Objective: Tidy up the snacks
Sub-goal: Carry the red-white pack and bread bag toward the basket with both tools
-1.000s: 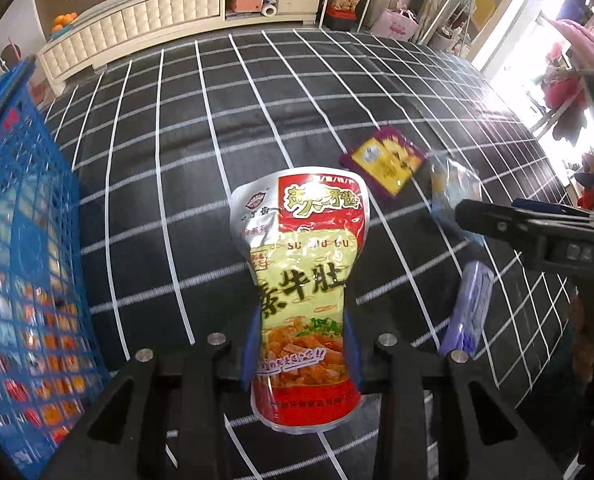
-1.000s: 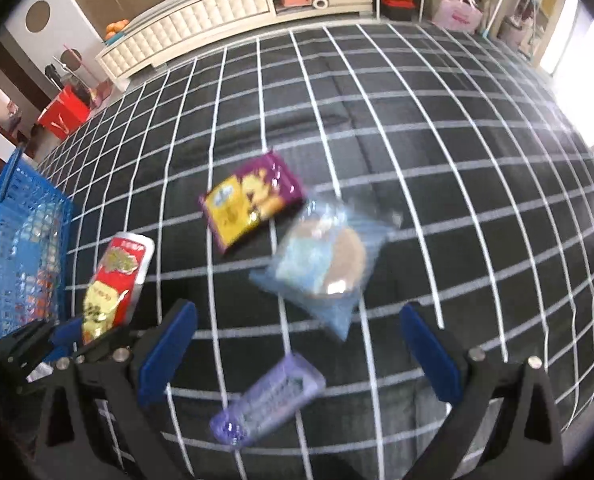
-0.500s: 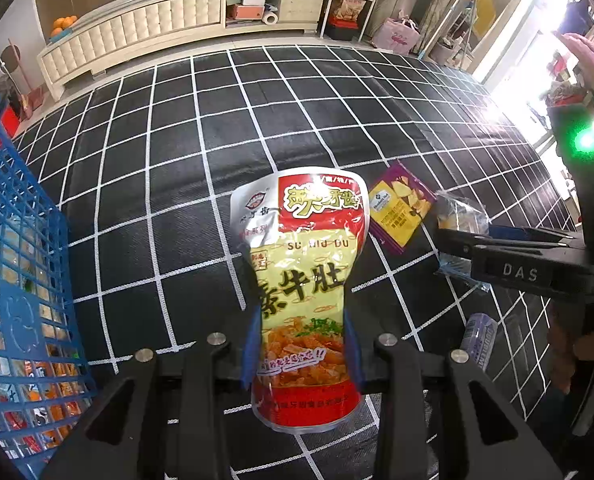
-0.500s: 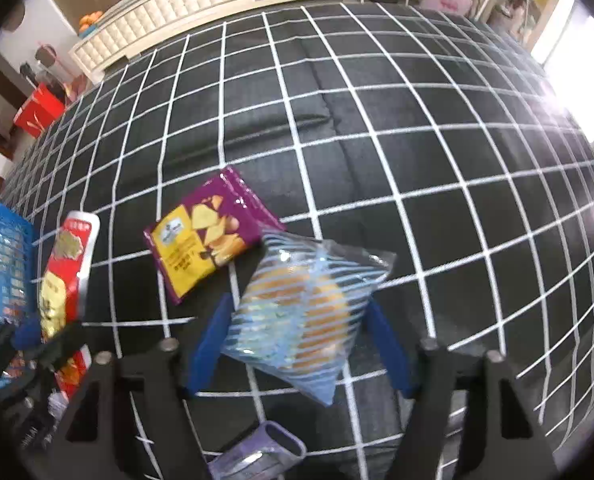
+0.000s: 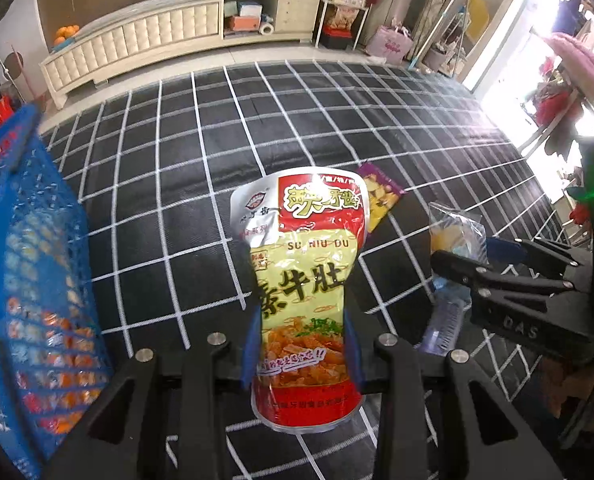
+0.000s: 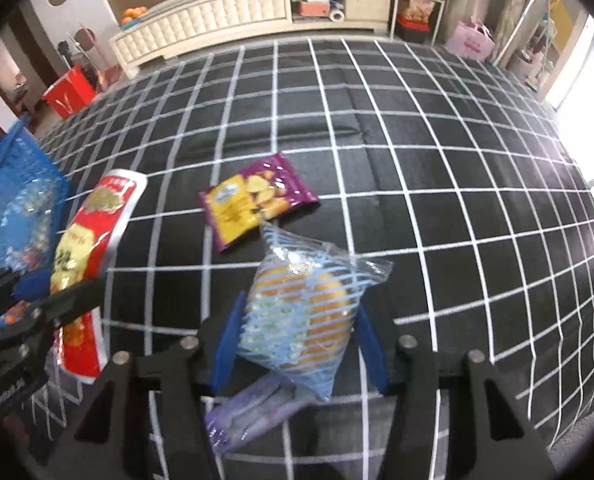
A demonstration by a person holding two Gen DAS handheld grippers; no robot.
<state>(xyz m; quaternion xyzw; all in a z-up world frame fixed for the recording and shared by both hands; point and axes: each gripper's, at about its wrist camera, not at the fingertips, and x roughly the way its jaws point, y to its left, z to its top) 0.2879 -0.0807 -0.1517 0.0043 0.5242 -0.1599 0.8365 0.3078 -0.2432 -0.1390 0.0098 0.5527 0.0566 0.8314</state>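
Over the black grid-patterned mat [image 6: 417, 160], from left to right: one blue basket [image 5: 25, 280]; one red-and-yellow snack pouch [image 5: 305, 280] pinched by the left gripper [image 5: 303, 354]; one purple-and-yellow packet [image 6: 253, 200] lying flat; one blue-striped cake bag [image 6: 301, 320] between the right gripper's [image 6: 297, 344] closing jaws, pads touching it; one lilac packet [image 6: 249, 412] beneath.

The left gripper [image 5: 301, 350] clamps a red-and-yellow snack pouch [image 5: 303, 280] above the black grid-patterned cloth [image 5: 297, 120]. A blue mesh basket [image 5: 29, 280] stands at left. At right, the right gripper [image 5: 477, 264] holds a clear bread packet [image 5: 453, 232]; a purple-and-yellow packet [image 5: 379, 196] lies beyond.
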